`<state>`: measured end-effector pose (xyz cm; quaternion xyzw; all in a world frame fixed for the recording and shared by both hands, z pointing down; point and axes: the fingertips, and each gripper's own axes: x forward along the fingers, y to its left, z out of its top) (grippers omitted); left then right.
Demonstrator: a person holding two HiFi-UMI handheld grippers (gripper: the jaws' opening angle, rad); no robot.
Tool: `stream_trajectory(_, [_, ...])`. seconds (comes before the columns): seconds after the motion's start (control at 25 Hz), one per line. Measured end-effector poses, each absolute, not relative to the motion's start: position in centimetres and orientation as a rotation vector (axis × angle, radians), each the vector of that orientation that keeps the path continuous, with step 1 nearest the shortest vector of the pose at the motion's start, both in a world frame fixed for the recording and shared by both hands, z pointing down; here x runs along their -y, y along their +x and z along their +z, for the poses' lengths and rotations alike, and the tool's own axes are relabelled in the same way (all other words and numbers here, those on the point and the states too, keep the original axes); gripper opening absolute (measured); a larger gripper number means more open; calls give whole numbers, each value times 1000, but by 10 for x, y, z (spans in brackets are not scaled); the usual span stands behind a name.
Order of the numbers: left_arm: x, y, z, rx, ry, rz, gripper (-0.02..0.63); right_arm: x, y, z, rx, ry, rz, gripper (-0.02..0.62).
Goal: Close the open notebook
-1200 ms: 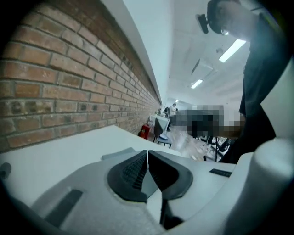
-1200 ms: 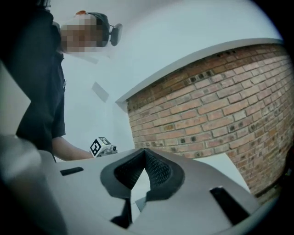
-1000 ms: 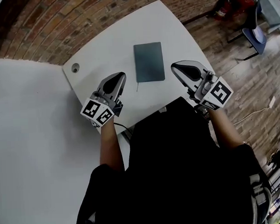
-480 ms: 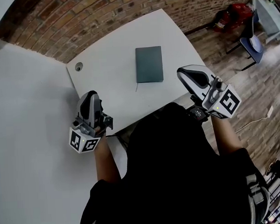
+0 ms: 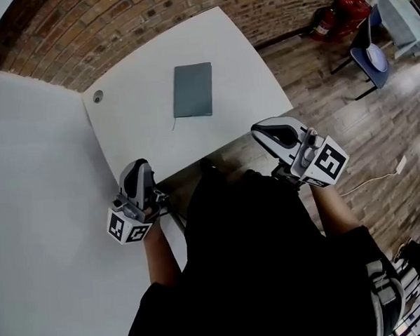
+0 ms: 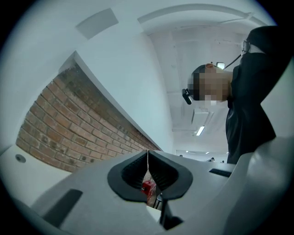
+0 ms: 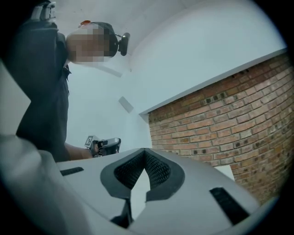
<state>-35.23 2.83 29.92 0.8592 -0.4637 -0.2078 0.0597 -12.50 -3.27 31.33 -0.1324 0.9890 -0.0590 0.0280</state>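
The grey-green notebook (image 5: 192, 89) lies shut and flat on the white table (image 5: 247, 70), with a thin ribbon hanging out of its near edge. Both grippers are held off the table, close to the person's body. My left gripper (image 5: 138, 166) is past the table's near left corner, over the white surface beside it, shut and holding nothing. My right gripper (image 5: 258, 130) hangs by the table's near right edge over the wood floor, its jaws also shut and empty. In the gripper views, the left gripper (image 6: 147, 151) and right gripper (image 7: 145, 150) face brick wall and white wall, not the notebook.
A round cable hole (image 5: 97, 96) sits in the table's left corner. Brick wall (image 5: 118, 28) runs behind the table. A red object (image 5: 332, 20) and a blue chair (image 5: 372, 53) stand on the wood floor at the far right.
Both grippers have drawn back from beside the notebook to off the table. The left one swung out to the left and tilted up. The notebook stays shut.
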Motion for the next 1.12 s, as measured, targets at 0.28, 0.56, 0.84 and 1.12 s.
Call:
stream_trajectory(0.28, [-61, -259, 319, 1398, 2544, -549, 17, -3, -55, 333, -3077, -353, -246, -2])
stream_trajectory(0.56, [-94, -203, 331, 1367, 2543, -437, 17, -44, -20, 351, -3091, -261, -313, -2])
stream_trajectory(0.84, [-106, -181, 341, 1306, 2533, -376, 17, -64, -7, 354, -3087, -241, -330, -2])
stream_trajectory(1.12, [-112, -156, 343, 1214, 2579, -343, 17, -77, -17, 370, -3122, -176, -353, -2])
